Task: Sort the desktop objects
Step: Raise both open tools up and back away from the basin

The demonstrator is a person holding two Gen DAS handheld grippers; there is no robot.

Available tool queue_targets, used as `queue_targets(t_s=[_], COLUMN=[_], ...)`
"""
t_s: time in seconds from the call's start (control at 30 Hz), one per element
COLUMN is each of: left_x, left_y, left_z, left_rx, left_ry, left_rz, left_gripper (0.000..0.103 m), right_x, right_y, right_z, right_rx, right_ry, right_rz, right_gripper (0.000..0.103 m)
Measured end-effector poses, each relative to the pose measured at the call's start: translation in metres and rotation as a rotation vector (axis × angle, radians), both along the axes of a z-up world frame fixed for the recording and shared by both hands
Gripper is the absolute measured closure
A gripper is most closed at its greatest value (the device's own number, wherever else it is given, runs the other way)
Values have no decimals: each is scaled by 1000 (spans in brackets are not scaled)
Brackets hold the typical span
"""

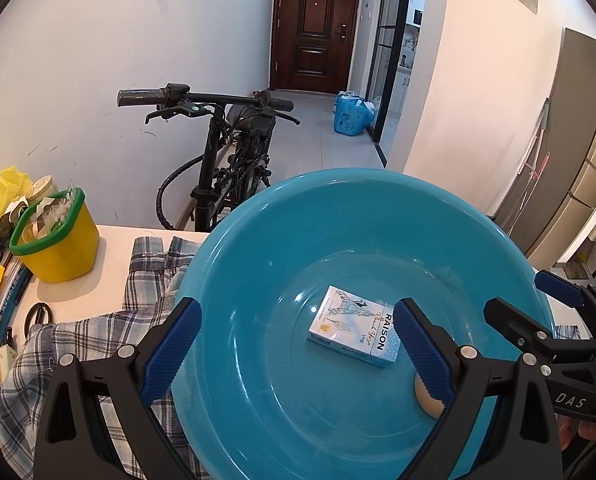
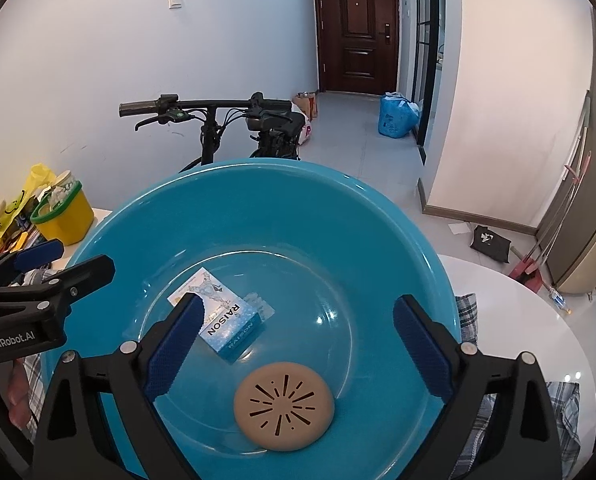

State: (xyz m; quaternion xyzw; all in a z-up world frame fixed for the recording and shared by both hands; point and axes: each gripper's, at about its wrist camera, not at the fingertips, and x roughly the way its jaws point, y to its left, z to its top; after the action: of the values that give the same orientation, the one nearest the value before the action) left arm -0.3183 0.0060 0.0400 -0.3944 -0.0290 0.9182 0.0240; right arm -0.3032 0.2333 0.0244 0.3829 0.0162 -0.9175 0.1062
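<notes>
RAISON box (image 2: 228, 322) flat, long axis diagonal

White walls (image 1: 78, 60), brown door (image 1: 315, 28), grey tiled floor (image 2: 377, 152), parked bicycle (image 1: 234, 152).

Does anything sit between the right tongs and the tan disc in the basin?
Nothing visible does. The disc lies flat on the basin floor, just ahead of the open right tongs. The blue box lies beyond it, toward the left finger, apart from it.
</notes>
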Motion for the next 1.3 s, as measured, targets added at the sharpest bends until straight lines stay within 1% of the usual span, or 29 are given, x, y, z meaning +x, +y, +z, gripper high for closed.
queue_targets(t_s=[0.2, 0.3, 0.4, 0.5, 0.57, 0.67, 0.73, 0.77, 0.8, 0.9, 1.03, 1.17, 1.3], left_x=[1, 3, 8, 15, 21, 32, 38, 41, 45, 57, 71, 82, 97], left_y=[0, 0, -1, -1, -2, -4, -6, -7, -8, -11, -13, -13, -17], left_z=[2, 6, 15, 26, 34, 49, 56, 61, 65, 77, 92, 104, 114], left_rx=[3, 10, 6, -20, -34, -23, -20, -23, -26, -25, -19, -28, -11], left_ry=[6, 24, 70, 124, 174, 248, 285, 305, 330, 404, 472, 510, 569], left_rz=[-3, -11, -4, 2, 8, 7, 7, 9, 13, 25, 18, 20, 33], left_gripper=[5, 5, 5, 5, 5, 5, 4, 1, 1, 0, 0, 0, 0], right_x=[1, 3, 7, 11, 14, 20, 25, 28, 31, 40, 54, 71, 91], right_y=[3, 5, 7, 8, 9, 11, 12, 12, 12, 14, 15, 15, 14], right_z=[3, 6, 12, 19, 25, 35, 43, 47, 50, 62, 77, 95, 111], right_rx=[-5, -11, -20, -31, -37, -45, -53, -57, -62, -74, -82, -96, -89], right_ry=[10, 20, 42, 70, 88, 118, 146, 161, 175, 220, 288, 385, 494], right_rz=[-9, -14, -19, -24, -28, -31, -35, -37, -39, -42, -48, -21, -5], right_gripper=[8, 8, 8, 8, 8, 8, 8, 8, 8, 8, 8, 6, 2])
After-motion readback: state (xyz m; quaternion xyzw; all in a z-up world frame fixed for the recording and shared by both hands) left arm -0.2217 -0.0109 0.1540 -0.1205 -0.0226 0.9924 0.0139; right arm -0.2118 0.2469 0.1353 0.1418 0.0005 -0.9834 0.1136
